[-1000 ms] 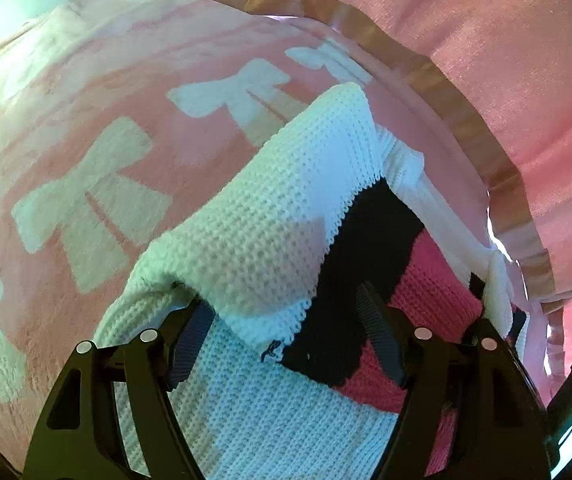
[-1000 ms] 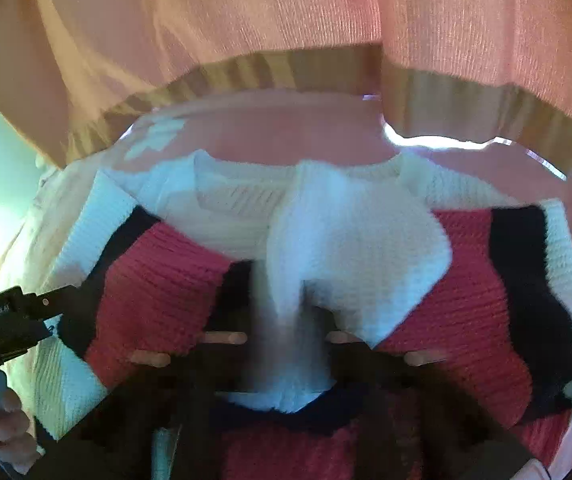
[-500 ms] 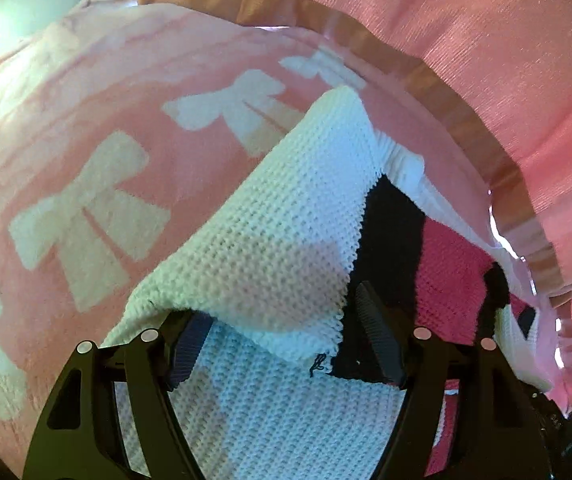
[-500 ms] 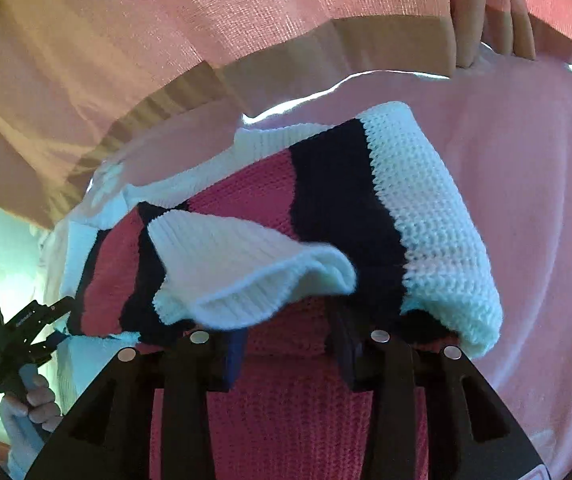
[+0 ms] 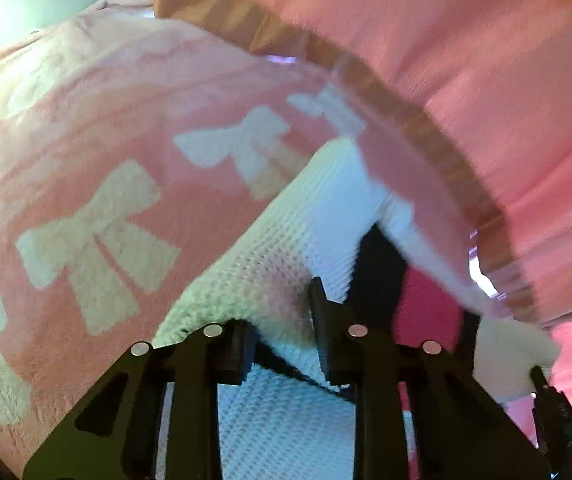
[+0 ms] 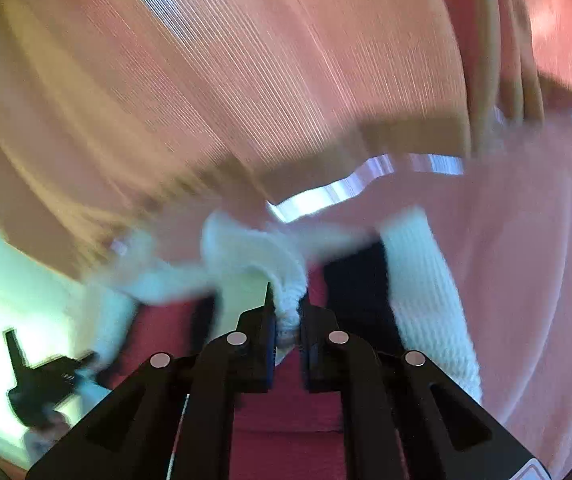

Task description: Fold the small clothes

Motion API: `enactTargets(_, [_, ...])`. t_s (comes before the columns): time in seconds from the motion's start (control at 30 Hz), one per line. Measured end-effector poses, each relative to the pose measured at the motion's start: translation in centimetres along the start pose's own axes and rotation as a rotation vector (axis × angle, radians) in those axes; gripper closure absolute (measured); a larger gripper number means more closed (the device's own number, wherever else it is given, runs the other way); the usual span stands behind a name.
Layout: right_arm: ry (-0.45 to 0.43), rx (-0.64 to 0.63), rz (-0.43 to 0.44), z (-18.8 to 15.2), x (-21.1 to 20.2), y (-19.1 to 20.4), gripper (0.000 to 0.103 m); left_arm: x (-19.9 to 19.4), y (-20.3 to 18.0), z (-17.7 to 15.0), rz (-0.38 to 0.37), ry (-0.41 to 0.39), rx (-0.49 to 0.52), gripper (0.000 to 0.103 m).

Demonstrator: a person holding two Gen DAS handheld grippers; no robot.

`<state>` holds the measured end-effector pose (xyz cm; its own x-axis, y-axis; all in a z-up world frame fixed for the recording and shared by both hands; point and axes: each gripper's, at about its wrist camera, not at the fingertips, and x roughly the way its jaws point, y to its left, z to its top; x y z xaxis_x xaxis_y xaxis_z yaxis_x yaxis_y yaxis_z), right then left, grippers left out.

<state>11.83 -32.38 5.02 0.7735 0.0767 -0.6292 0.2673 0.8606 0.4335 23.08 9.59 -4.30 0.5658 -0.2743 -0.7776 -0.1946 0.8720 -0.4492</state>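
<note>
The small knitted sweater is white with black and red bands and lies on a pink blanket. My left gripper has its jaws closing on a folded white edge of it, and the knit bunches between the pads. In the right wrist view the sweater is lifted and blurred. My right gripper has its jaws closing tight on a white ribbed edge, pinched between the pads. The left gripper shows dark at the lower left there.
A pink fleece blanket with white bows covers the surface to the left. A pink curtain with a tan hem hangs just behind the sweater. Bright light shows under the hem.
The left jaws have narrowed from wide apart onto the white fold. The right gripper has swung and risen, and its jaws, apart half a second ago, now pinch the white ribbed edge.
</note>
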Motion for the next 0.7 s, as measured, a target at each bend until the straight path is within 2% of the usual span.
enactTargets(0.07, [-0.014,-0.047,-0.044,0.2,-0.7,-0.2,0.095,-0.3,0.4,0.5,0.000,-0.013,0.004,0.079])
enactTargets(0.1, [0.022,-0.053,-0.089,-0.2,0.1,-0.9,0.095,0.6,0.6,0.6,0.025,0.011,0.021,0.079])
enactTargets(0.17, [0.186,0.007,-0.162,-2.4,4.1,-4.2,0.095,2.5,1.0,0.0,0.057,0.065,0.017,0.079])
enactTargets(0.2, [0.227,0.026,-0.182,-3.2,5.2,-5.1,0.095,3.1,1.2,-0.4,0.069,0.076,0.019,0.080])
enactTargets(0.23, [0.238,0.037,-0.182,-3.9,5.8,-5.5,0.095,2.9,0.9,-0.7,0.080,0.047,0.046,0.080])
enactTargets(0.3, [0.180,0.009,-0.156,-3.3,4.4,-4.5,0.095,2.1,0.1,-0.7,0.095,0.039,0.095,0.080])
enactTargets(0.4, [0.093,-0.046,-0.131,-2.2,1.6,-2.9,0.095,0.9,0.2,-0.3,0.060,0.020,0.084,0.079])
enactTargets(0.43, [0.094,-0.049,-0.142,-2.4,1.6,-3.2,0.095,1.2,0.5,-0.2,0.060,0.030,0.079,0.079])
enactTargets(0.53, [0.192,-0.022,-0.210,-4.1,4.0,-5.3,0.095,2.9,0.8,-0.7,0.080,0.074,0.074,0.079])
enactTargets(0.57, [0.217,-0.019,-0.219,-4.6,4.9,-5.6,0.095,2.9,0.7,-0.9,0.089,0.058,0.090,0.079])
enactTargets(0.63, [0.201,-0.046,-0.224,-4.8,4.7,-5.3,0.095,2.6,0.2,-0.9,0.099,0.049,0.116,0.079])
enactTargets(0.7, [0.167,-0.061,-0.202,-4.3,3.7,-4.5,0.095,1.7,0.5,-0.7,0.070,0.027,0.092,0.081])
